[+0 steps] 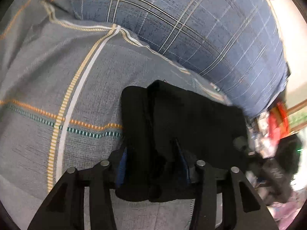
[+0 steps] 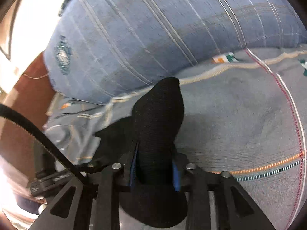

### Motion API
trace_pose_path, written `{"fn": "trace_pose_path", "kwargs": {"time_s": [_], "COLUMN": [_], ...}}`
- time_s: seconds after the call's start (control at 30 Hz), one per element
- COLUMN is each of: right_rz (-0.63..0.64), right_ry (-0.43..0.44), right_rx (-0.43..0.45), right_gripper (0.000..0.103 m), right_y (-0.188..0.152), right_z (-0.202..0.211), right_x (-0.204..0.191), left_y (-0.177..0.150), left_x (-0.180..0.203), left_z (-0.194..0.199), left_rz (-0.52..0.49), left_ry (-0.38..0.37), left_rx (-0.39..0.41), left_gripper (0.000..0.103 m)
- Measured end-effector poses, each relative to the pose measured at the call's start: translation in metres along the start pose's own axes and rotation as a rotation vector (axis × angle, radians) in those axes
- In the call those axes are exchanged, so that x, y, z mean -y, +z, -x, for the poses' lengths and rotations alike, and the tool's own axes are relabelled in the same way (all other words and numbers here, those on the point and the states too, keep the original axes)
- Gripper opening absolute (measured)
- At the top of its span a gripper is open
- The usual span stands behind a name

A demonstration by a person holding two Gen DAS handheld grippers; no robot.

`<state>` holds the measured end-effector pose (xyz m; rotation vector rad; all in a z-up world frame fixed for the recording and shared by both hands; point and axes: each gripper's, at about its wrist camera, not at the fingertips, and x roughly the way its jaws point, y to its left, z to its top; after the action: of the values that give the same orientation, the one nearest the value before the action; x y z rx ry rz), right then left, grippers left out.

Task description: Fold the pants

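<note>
The black pants point(image 1: 184, 122) hang bunched over a grey striped bedspread point(image 1: 57, 72). My left gripper point(image 1: 152, 153) is shut on a thick fold of the pants, with the cloth filling the gap between its blue-padded fingers point(image 1: 121, 164). In the right wrist view my right gripper point(image 2: 155, 157) is shut on another bunch of the black pants point(image 2: 159, 111), which sticks up and forward past the fingers point(image 2: 175, 174). Both hold the cloth lifted off the bed.
A large blue plaid pillow point(image 1: 191, 23) lies at the head of the bed and also shows in the right wrist view point(image 2: 134, 28). Cluttered items with something red point(image 1: 276, 122) sit beyond the bed's right side. A brown surface point(image 2: 23, 103) and a black cable point(image 2: 38, 132) are at left.
</note>
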<state>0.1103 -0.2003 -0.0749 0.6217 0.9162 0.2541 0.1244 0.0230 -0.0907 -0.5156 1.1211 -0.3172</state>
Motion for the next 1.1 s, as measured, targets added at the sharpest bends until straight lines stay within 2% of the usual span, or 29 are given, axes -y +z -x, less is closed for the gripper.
{"fn": "trace_pose_path", "kwargs": {"time_s": [0.03, 0.1, 0.13, 0.2, 0.27, 0.33, 0.4, 0.47, 0.57, 0.6, 0.67, 0.73, 0.83, 1.0, 1.1], "right_rz": [-0.011, -0.042, -0.051, -0.053, -0.031, 0.007, 0.005, -0.022, -0.09, -0.107, -0.141, -0.202, -0.229, -0.204, -0.166], "right_ry": [-0.024, -0.025, -0.016, -0.007, -0.024, -0.062, -0.041, 0.011, 0.13, 0.163, 0.152, 0.158, 0.172, 0.179, 0.156], "right_rx": [-0.017, -0.041, -0.044, -0.034, 0.009, 0.095, 0.141, 0.143, 0.083, 0.037, -0.003, -0.027, -0.004, 0.052, 0.076], "right_gripper": [0.048, 0.054, 0.058, 0.059, 0.059, 0.059, 0.059, 0.064, 0.067, 0.072, 0.075, 0.075, 0.075, 0.075, 0.075], "right_y": [-0.001, -0.003, -0.003, -0.002, -0.005, -0.006, -0.001, 0.008, 0.025, 0.036, 0.044, 0.049, 0.05, 0.033, 0.013], "right_z": [-0.006, -0.011, -0.01, -0.001, 0.015, 0.036, 0.047, 0.048, 0.026, 0.011, -0.009, -0.027, -0.029, 0.009, 0.034], "right_x": [0.006, 0.018, 0.022, 0.026, 0.028, 0.024, 0.019, 0.016, 0.017, 0.02, 0.026, 0.041, 0.046, 0.04, 0.036], "left_y": [0.0, 0.0, 0.0, 0.002, 0.004, 0.009, 0.018, 0.029, 0.036, 0.038, 0.038, 0.039, 0.04, 0.023, -0.001], "left_x": [-0.002, -0.002, 0.0, 0.004, 0.012, 0.025, 0.038, 0.045, 0.039, 0.03, 0.018, 0.013, 0.019, 0.023, 0.025], "left_z": [0.001, 0.009, 0.017, 0.036, 0.058, 0.071, 0.065, 0.047, 0.012, -0.001, -0.013, -0.013, -0.009, 0.017, 0.043], "left_rz": [0.007, 0.013, 0.011, -0.002, -0.026, -0.043, -0.046, -0.025, 0.03, 0.065, 0.107, 0.123, 0.09, 0.058, 0.011], "left_ry": [-0.01, -0.016, -0.016, -0.02, -0.045, -0.066, -0.103, -0.124, -0.097, -0.075, -0.09, -0.116, -0.099, -0.11, -0.086], "left_rx": [-0.01, -0.024, -0.015, 0.025, 0.088, 0.13, 0.127, 0.099, 0.048, 0.025, 0.013, 0.027, 0.022, 0.02, 0.057], "left_gripper": [0.046, 0.046, 0.045, 0.044, 0.044, 0.044, 0.046, 0.046, 0.046, 0.046, 0.043, 0.042, 0.043, 0.045, 0.049]}}
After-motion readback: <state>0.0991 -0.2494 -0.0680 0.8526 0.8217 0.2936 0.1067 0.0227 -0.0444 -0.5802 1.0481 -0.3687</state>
